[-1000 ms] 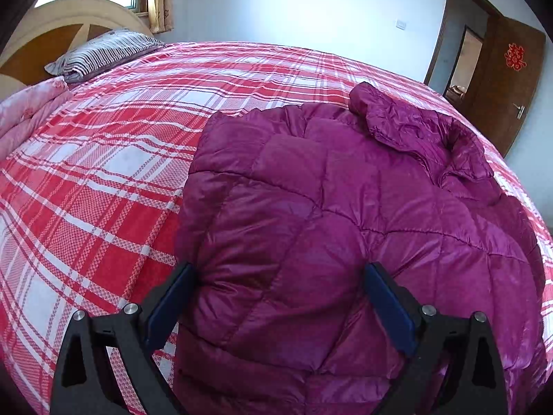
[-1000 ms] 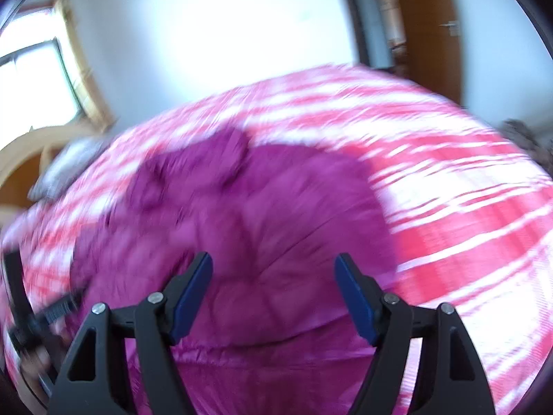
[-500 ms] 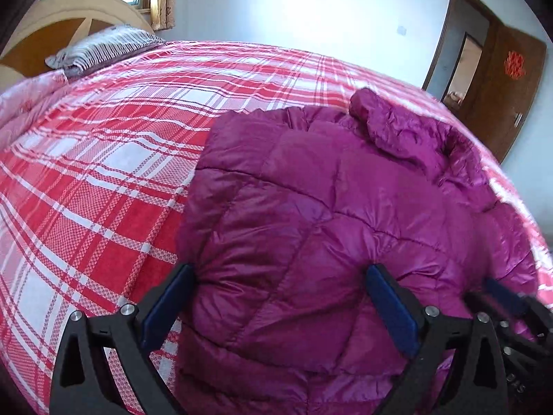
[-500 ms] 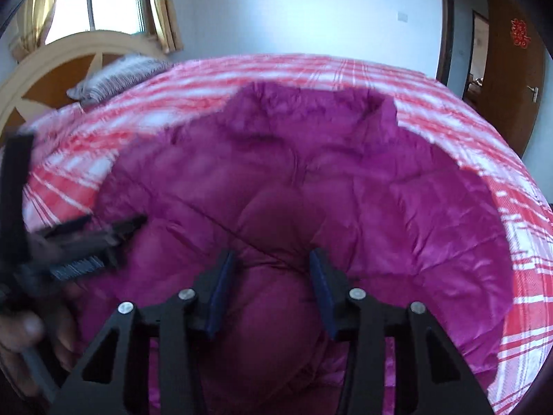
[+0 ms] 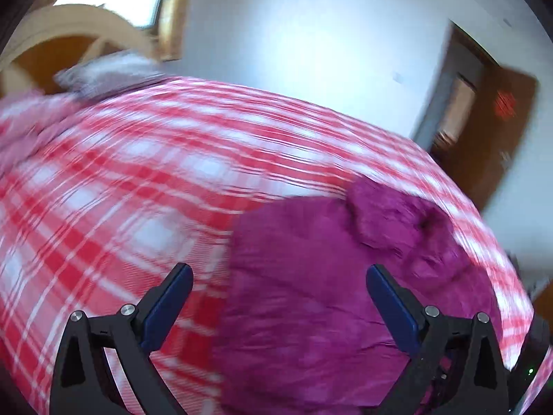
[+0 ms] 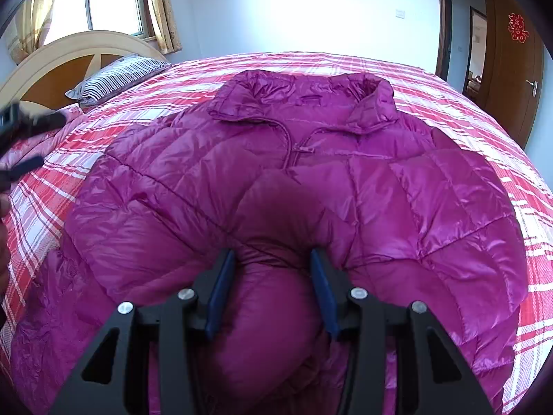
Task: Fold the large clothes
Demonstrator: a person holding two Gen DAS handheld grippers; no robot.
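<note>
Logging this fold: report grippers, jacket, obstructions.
Right gripper jaws just closed, pinching a puffed fold of the purple jacket. Left gripper open, empty, above the bedspread. Nothing in the way.

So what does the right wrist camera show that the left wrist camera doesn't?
Only the right wrist view shows the right tongs closed on a bulging fold of the purple puffer jacket; their jaws have just been closing. It also shows the zipper and the spread collar.

Only the left wrist view, blurred, shows the left tongs open, with nothing between them.

Both share the jacket, the red plaid bedspread, the striped pillow, the headboard and the brown door.
</note>
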